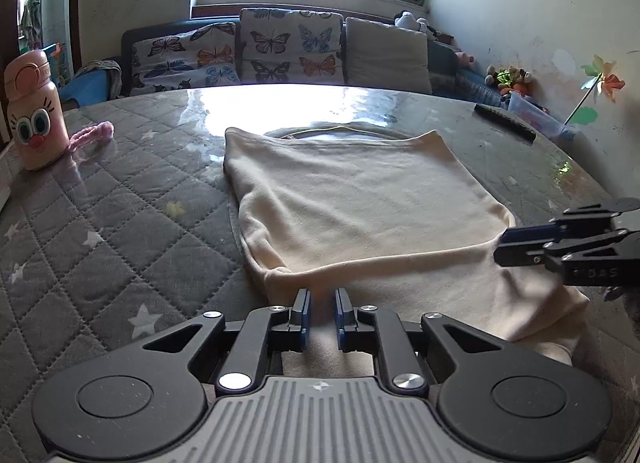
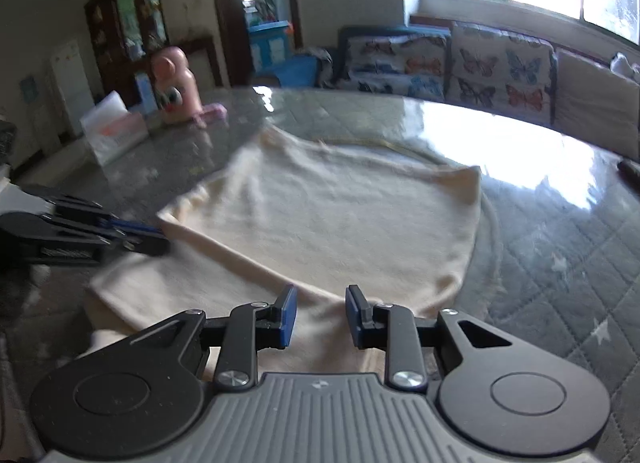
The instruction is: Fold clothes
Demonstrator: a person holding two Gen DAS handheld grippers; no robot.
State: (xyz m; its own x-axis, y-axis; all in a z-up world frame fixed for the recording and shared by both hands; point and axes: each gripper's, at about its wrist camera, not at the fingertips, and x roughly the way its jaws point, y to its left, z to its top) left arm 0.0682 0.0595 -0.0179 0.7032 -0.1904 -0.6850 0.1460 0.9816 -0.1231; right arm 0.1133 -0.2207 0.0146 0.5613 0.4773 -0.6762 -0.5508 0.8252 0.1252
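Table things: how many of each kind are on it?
Cream garment: 1
Pink bottle with a face: 1
Pink strap: 1
Black remote-like bar: 1
Grippers: 2, left gripper, right gripper
Total: 6

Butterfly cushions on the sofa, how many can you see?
2. One butterfly cushion sits at the sofa's left, the other butterfly cushion beside it in the middle. A plain cushion is right of them. More could be hidden.
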